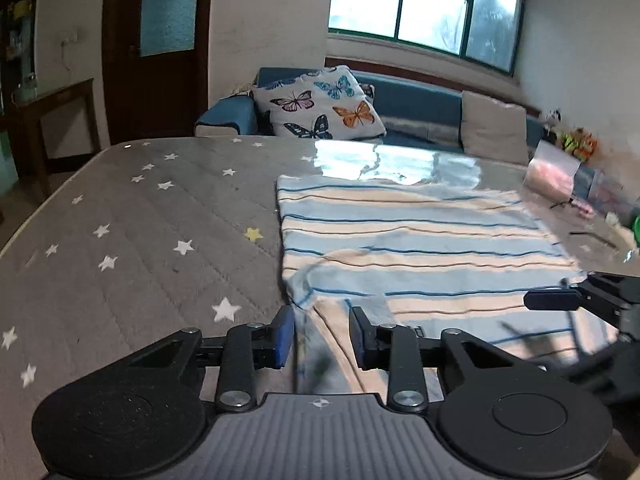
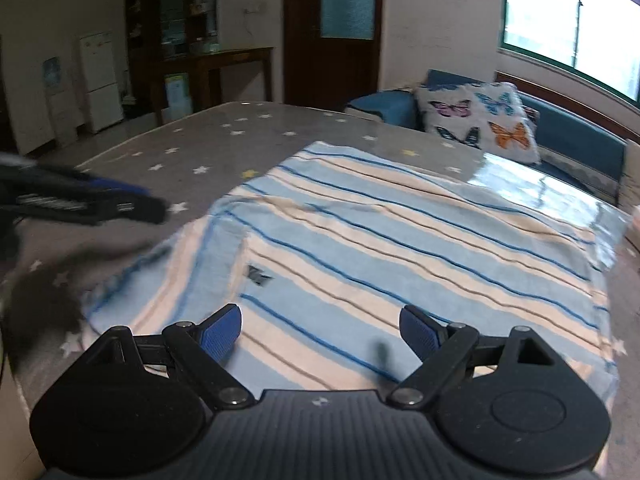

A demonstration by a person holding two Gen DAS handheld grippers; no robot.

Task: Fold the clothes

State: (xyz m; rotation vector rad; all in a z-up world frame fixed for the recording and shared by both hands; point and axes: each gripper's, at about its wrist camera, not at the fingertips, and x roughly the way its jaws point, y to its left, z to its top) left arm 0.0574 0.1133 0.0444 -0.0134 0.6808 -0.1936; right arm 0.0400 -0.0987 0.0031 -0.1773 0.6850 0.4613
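The striped garment (image 2: 400, 240) lies flat on the star-print table (image 1: 140, 220). The left gripper (image 1: 322, 336) stands part-open over its near edge, nothing pinched; the right gripper (image 2: 320, 332) gapes wide above it (empty). A shallow pinch could slip and skew the fold.
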